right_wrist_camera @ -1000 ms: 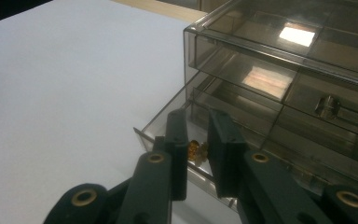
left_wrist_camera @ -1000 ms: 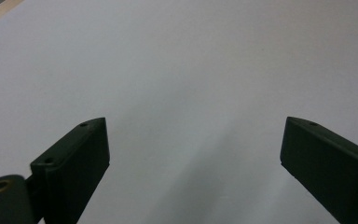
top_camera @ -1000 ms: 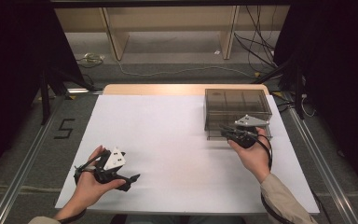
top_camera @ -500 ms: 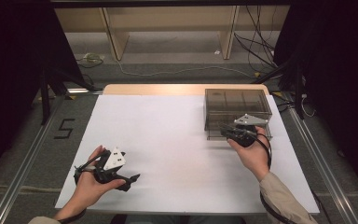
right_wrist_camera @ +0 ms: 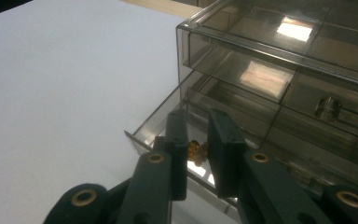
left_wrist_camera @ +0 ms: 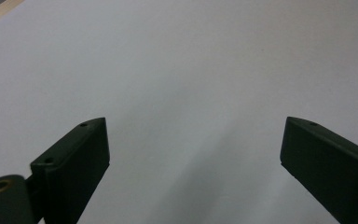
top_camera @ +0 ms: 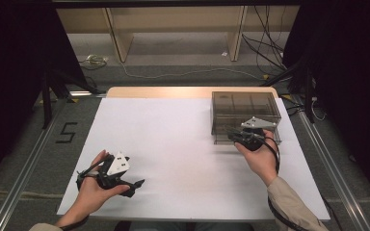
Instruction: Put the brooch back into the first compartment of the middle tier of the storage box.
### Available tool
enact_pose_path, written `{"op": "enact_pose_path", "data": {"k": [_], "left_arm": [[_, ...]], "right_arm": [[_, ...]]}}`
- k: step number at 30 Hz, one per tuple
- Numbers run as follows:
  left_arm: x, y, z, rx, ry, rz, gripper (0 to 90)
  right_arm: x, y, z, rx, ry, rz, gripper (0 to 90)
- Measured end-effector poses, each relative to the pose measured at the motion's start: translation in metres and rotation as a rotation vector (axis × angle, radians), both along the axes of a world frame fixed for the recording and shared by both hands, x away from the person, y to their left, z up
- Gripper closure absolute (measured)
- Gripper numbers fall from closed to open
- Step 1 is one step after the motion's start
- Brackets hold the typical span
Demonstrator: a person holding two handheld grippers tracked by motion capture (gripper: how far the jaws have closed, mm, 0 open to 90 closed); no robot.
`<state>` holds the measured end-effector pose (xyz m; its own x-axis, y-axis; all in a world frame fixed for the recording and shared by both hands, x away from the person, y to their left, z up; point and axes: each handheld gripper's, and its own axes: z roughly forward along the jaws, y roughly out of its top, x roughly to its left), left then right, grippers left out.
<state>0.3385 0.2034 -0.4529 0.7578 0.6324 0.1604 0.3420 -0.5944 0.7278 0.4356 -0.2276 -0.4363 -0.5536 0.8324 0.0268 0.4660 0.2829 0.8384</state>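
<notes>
A smoky clear plastic drawer box (top_camera: 243, 108) stands at the right of the white table (top_camera: 173, 139). In the right gripper view the box (right_wrist_camera: 279, 70) has its lower left drawer (right_wrist_camera: 161, 122) pulled a little way out. My right gripper (right_wrist_camera: 198, 116) is shut on that drawer's small brass knob (right_wrist_camera: 196, 150). From above, the right gripper (top_camera: 232, 131) sits at the box's front face. My left gripper (top_camera: 136, 185) rests low near the table's front left, held in a hand. Its jaws (left_wrist_camera: 193, 126) stand wide open over bare white surface with nothing between them.
A second metal knob (right_wrist_camera: 327, 108) shows on a neighbouring drawer to the right. Wooden table edge (top_camera: 188, 91) runs along the back. Metal rails (top_camera: 24, 168) flank the table, and cables (top_camera: 270, 53) lie on the floor behind.
</notes>
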Motion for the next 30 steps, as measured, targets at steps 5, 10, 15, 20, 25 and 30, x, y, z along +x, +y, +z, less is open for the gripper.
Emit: {"op": "enact_pose_path", "data": {"k": [5,10,15,20,25,30], "left_arm": [[0.0000,0.0001,0.0002,0.001,0.001,0.000,8.0],[0.0000,-0.0002,-0.0001,0.000,0.001,0.000,8.0],[-0.0001,0.0000,0.0001,-0.001,0.001,0.000,8.0],[-0.0001,0.0000,0.0003,0.000,0.000,0.000,8.0],[0.0000,-0.0001,0.0001,-0.001,0.001,-0.001,8.0],[0.0000,0.0000,0.0001,-0.002,0.000,0.000,8.0]], "right_arm": [[0.0009,0.0001,0.0001,0.001,0.004,-0.004,79.4],[0.0024,0.0006,-0.0004,0.000,0.008,-0.007,79.4],[0.0034,0.0008,-0.0005,-0.001,0.008,-0.013,79.4],[0.0045,0.0006,-0.0010,-0.003,0.008,-0.015,79.4],[0.0056,0.0007,-0.0014,-0.003,0.012,-0.016,79.3],[0.0065,0.0014,-0.0016,-0.007,0.017,-0.019,79.4]]}}
